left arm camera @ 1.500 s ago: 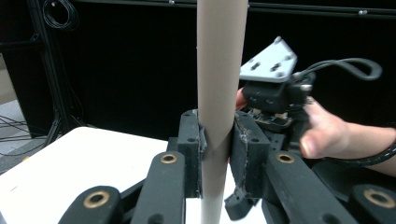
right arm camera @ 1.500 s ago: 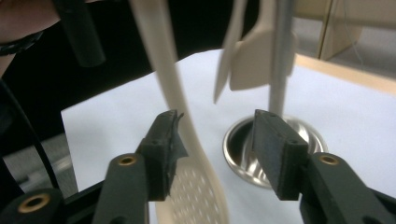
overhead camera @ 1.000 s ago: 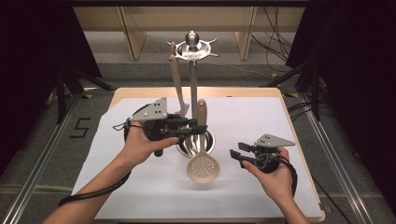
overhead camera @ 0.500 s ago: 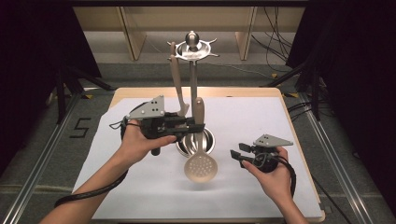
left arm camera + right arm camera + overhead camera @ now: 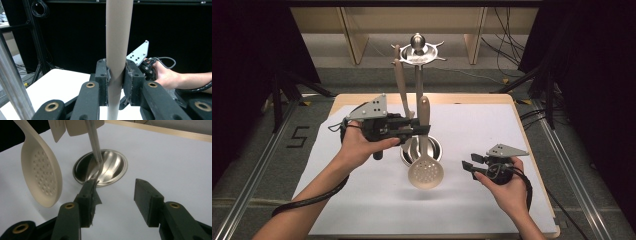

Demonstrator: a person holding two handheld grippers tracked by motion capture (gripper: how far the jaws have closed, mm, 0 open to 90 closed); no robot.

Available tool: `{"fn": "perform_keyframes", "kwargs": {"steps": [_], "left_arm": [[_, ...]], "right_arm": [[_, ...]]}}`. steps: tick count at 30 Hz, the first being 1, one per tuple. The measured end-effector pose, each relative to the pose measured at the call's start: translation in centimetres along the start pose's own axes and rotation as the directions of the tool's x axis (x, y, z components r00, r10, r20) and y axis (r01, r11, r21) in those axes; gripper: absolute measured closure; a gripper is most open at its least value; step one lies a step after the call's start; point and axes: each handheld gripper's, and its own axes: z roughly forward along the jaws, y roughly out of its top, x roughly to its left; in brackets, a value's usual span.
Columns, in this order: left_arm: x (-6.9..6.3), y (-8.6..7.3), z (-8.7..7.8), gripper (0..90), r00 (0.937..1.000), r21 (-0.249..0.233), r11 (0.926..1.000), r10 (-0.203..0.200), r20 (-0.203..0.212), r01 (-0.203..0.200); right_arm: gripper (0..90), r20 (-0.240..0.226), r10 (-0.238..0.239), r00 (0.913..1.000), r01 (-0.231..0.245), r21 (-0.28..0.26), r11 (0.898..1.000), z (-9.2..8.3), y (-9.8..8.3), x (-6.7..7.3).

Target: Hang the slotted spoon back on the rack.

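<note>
The left hand-held gripper [image 5: 424, 129] is clamped on the beige handle of a slotted spoon [image 5: 425, 170], its two black jaws pressing the round handle from either side, as the left gripper view shows close up [image 5: 115, 82]. The spoon hangs upright from that grip above the desk [image 5: 492, 125], with its perforated round bowl at the bottom, in front of the shiny metal base [image 5: 436, 149] of a utensil stand [image 5: 418, 52]. In the right gripper view the spoon [image 5: 41, 177] hangs just to the left of the base [image 5: 110, 170], with the stand's metal pole [image 5: 94, 142] rising from the middle of the dish. A second beige utensil [image 5: 401, 85] hangs from the stand's top ring, just beside the pole. The right hand-held gripper [image 5: 468, 166] is held low over the white cloth [image 5: 362, 200] on the desk, well apart from the spoon, pointing toward the stand; its jaws stand apart with nothing between them [image 5: 116, 195]. In the left gripper view the right hand and its grey plate [image 5: 140, 53] appear behind the spoon handle.
</note>
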Motion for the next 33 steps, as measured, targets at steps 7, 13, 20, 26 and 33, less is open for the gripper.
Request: {"fn": "perform_keyframes", "kwargs": {"steps": [7,13,20,26,33], "left_arm": [[0.1,0.5,0.0,74.8,0.9999,-0.004,0.9999,0.011,0.003,-0.011],[0.3,0.8,-0.1,74.8,0.9999,-0.002,0.9999,0.015,-0.003,-0.015],[0.9,1.6,-0.3,74.8,0.9997,-0.007,0.9998,0.017,-0.017,-0.017],[1.1,2.0,-0.3,74.8,0.9996,-0.005,0.9998,0.018,-0.020,-0.018],[1.1,2.2,-0.2,74.8,0.9997,-0.006,0.9998,0.018,-0.019,-0.018]], "right_arm": [[53.3,-0.001,-0.002,1.0000,0.002,-0.004,1.000,-0.1,0.0,0.1],[53.1,0.017,-0.037,0.9992,0.037,-0.002,0.999,0.1,0.1,0.2],[53.1,0.019,0.006,0.9998,-0.007,0.005,1.000,0.2,0.0,0.5],[52.9,0.013,-0.032,0.9994,0.032,-0.005,0.999,0.1,0.1,0.2],[52.6,0.014,0.015,0.9998,-0.016,0.015,1.000,0.1,0.1,0.6]]}}
